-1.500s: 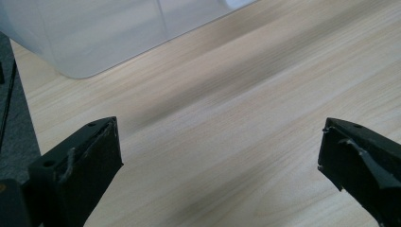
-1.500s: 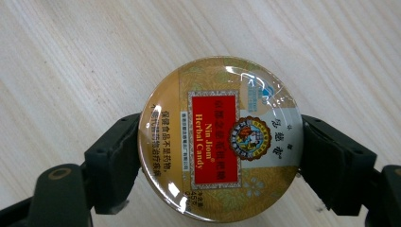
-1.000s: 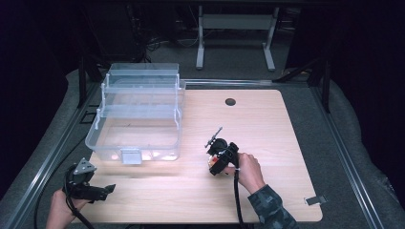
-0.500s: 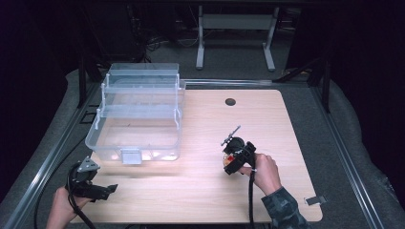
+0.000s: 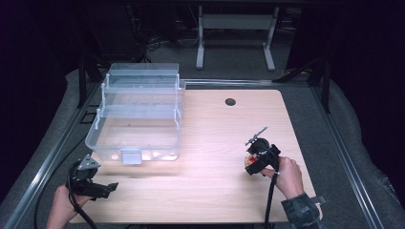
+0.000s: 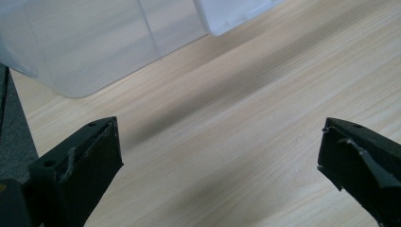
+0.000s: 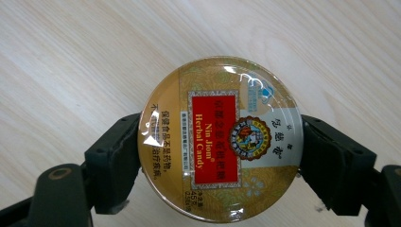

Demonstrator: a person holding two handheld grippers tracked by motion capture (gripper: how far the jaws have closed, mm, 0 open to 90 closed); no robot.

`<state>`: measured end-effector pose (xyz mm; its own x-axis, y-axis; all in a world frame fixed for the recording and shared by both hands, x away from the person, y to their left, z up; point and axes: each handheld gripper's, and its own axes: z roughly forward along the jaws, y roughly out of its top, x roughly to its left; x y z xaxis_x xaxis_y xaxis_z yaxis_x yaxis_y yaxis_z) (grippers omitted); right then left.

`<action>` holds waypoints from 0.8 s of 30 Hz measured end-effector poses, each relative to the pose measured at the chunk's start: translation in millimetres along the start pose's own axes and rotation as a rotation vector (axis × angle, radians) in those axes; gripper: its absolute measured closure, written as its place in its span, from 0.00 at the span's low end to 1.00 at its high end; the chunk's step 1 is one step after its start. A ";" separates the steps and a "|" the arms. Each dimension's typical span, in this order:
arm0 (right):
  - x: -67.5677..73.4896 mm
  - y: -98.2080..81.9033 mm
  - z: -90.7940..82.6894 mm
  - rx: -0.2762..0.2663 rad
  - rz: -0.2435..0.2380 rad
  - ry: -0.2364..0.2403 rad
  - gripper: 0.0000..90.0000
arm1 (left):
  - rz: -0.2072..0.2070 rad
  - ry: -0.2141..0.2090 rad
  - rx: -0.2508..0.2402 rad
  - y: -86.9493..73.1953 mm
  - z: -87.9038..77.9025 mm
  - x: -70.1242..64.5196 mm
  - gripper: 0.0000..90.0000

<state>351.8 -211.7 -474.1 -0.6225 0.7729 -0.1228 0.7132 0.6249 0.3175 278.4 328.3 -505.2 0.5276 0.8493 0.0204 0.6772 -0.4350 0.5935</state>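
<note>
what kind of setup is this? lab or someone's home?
Likely a lab recording rig: a bare wooden table against dark surroundings, metal stand legs behind it, and a person holding a cabled tool in each hand, left tool, right tool.

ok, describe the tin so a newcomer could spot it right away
Start at the wooden table, then look at its right side, far from the clear plastic box. The right hand-held gripper clamps a round tin: gold lid, red label reading "Nin Jiom Herbal Candy".
</note>
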 end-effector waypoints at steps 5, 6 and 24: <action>-23.1 -14.5 2.3 0.017 0.059 -0.005 0.22 | 0.002 -0.004 -0.007 0.1 1.3 1.9 0.01; -28.0 -17.7 4.1 0.022 0.071 -0.002 0.22 | 0.002 -0.004 -0.007 0.1 1.3 1.9 0.01; -77.2 -58.4 33.1 0.095 0.226 0.001 0.22 | 0.014 0.001 0.021 4.1 5.4 2.8 0.01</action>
<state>368.8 -304.2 -514.3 -0.4438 0.8943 -0.0578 0.8616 0.4435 0.2469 285.4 327.3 -507.0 0.5367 0.8432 0.0296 0.6803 -0.4532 0.5760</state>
